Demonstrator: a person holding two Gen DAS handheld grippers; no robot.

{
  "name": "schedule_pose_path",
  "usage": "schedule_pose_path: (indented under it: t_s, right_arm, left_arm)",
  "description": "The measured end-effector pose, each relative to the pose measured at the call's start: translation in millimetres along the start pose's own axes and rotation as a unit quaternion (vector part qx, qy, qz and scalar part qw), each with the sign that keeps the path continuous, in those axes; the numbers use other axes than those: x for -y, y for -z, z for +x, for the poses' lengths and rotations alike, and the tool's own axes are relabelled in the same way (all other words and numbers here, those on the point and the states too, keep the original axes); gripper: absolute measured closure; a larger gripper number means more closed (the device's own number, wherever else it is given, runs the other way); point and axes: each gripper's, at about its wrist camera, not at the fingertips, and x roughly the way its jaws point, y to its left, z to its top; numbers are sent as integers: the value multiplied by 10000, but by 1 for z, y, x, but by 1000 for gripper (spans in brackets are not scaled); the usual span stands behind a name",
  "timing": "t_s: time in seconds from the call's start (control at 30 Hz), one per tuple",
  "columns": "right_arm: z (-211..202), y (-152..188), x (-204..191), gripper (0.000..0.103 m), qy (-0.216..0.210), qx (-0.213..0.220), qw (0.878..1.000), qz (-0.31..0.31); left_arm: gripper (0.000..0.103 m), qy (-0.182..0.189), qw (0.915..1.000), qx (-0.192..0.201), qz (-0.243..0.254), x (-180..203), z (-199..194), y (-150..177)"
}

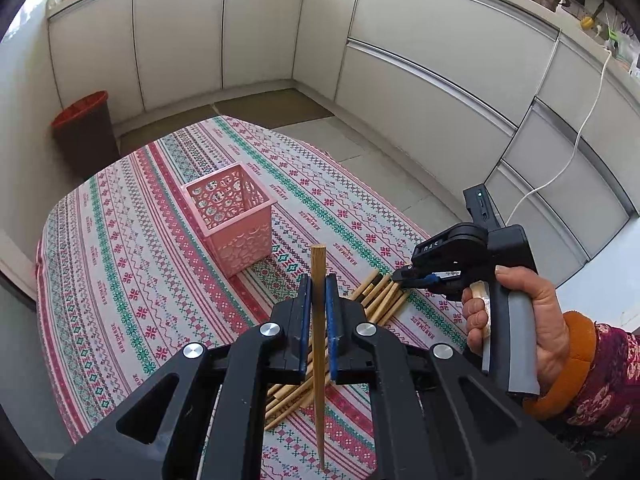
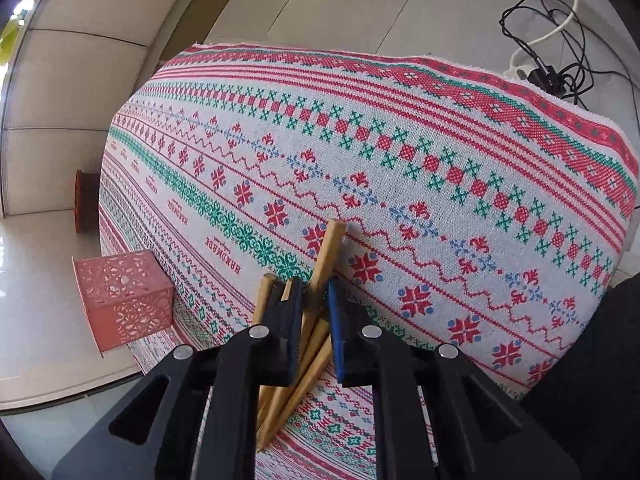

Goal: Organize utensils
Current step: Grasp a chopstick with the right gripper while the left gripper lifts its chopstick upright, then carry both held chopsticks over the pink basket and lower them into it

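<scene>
The left gripper is clamped on one chopstick, raised above the pile with its long tail hanging below the pads. Held that low along its length, it may pivot and miss the basket, which stands beyond the pile on the cloth. The right gripper is closed on a chopstick in the pile; neighbouring sticks touch its jaws and may drag along or scatter. The sticks are slim, pale bamboo, square-ended, lying crossed just beside the basket.
</scene>
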Motion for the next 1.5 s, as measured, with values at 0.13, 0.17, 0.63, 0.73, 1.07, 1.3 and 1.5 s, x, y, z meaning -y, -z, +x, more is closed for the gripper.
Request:
schedule_pose_path:
  t_s: [0.13,0.17,0.63,0.73,1.07,1.3,1.5]
  right_arm:
    - [-10,1,-2,95,-224,246,9994,-57]
    - [-13,-1,-2,95,-291,286,9991,-82]
    - [-121,33,-51,95,-653,1211,9753,-1726]
    - [-150,43,-61,95,-701,1430,9651,-2077]
    - [-234,28,-118,95,-1173,2046,9379,-2545]
    - [-258,17,-175,95,-1500,2472,9136,-2858]
    - [-225,13,-218,95,-1446,2421,9045,-3199]
  left_arm:
    - [97,-15,10000,40,-49,-2,-5,-1]
    - [97,-19,10000,66,-47,-2,-6,-2]
    - [97,-250,9978,592,-168,15,-55,-15]
    - [97,-337,9960,781,-270,16,-67,-24]
    - [97,-629,9836,1518,-747,2,-97,-88]
    - [97,-1148,9688,1952,-1012,-20,-105,-127]
    - [97,-1389,9649,1870,-1216,-44,-79,-135]
